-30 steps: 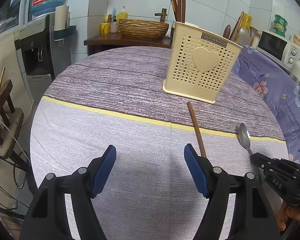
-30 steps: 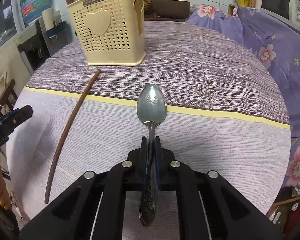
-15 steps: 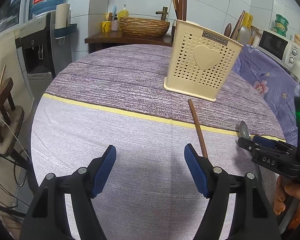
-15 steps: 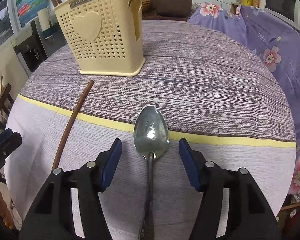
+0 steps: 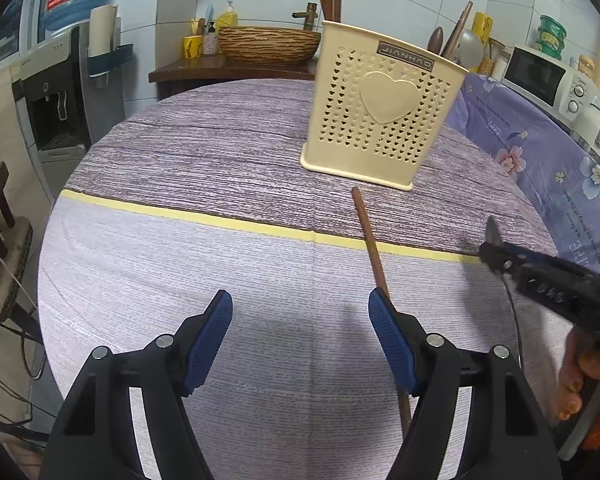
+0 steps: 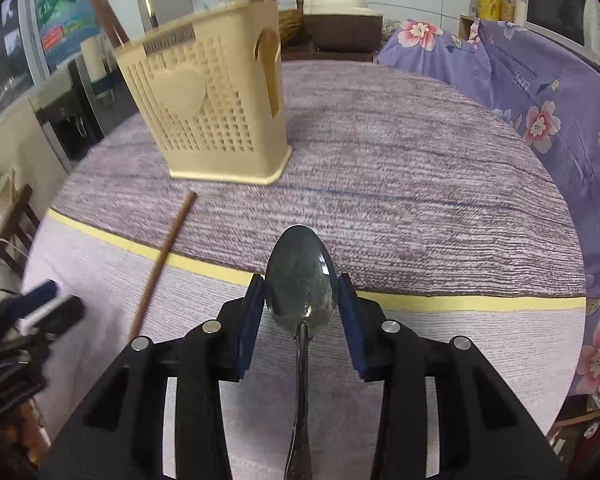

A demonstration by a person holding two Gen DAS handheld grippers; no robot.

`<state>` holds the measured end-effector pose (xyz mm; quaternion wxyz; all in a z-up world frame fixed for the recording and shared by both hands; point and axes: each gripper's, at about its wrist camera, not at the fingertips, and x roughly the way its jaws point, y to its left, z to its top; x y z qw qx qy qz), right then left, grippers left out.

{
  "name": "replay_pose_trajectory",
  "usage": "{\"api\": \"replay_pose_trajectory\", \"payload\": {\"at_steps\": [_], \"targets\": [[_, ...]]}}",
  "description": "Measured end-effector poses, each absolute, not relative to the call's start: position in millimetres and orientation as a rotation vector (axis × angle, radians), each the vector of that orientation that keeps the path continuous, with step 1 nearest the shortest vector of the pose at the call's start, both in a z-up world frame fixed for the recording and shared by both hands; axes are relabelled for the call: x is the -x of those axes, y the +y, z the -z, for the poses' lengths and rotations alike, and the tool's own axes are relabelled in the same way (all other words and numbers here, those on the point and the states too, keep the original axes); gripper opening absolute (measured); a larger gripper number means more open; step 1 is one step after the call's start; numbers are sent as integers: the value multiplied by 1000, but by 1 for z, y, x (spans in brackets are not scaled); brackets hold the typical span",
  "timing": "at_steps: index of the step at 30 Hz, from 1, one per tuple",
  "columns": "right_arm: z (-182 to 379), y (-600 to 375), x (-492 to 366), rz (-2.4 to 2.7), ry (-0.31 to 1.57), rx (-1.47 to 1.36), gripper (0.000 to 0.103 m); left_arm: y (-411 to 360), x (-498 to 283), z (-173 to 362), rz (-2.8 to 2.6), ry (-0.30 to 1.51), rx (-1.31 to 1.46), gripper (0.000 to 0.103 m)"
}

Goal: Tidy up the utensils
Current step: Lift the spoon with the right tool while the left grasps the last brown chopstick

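Pinching the spoon (image 6: 302, 292) bowl in our right gripper (image 6: 302, 312), near the cutlery holder (image 6: 216, 120); left gripper (image 5: 300, 332) spread wide.

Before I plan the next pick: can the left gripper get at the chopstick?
Probably yes. The left gripper is open, and the chopstick lies bare on the table beside its right finger.
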<state>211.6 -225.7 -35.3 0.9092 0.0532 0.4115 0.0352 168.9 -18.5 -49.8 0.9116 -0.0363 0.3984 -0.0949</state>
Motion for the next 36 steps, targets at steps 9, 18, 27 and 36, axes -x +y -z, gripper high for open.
{"api": "replay_pose_trajectory", "payload": {"at_steps": [9,18,27,36], "targets": [[-23,-238,-173,-98,710,-134,38,-37,-194,51,248,871,50,70],[-32,-244,-161,-91,680,-151,38,-80,-233,55,278,913,-54,54],[-31,-241,-156,-107,676,-147,38,-94,-264,65,197,919,-96,18],[-29,-242,-156,-107,677,-150,38,-94,-267,63,199,925,-66,9]]}}
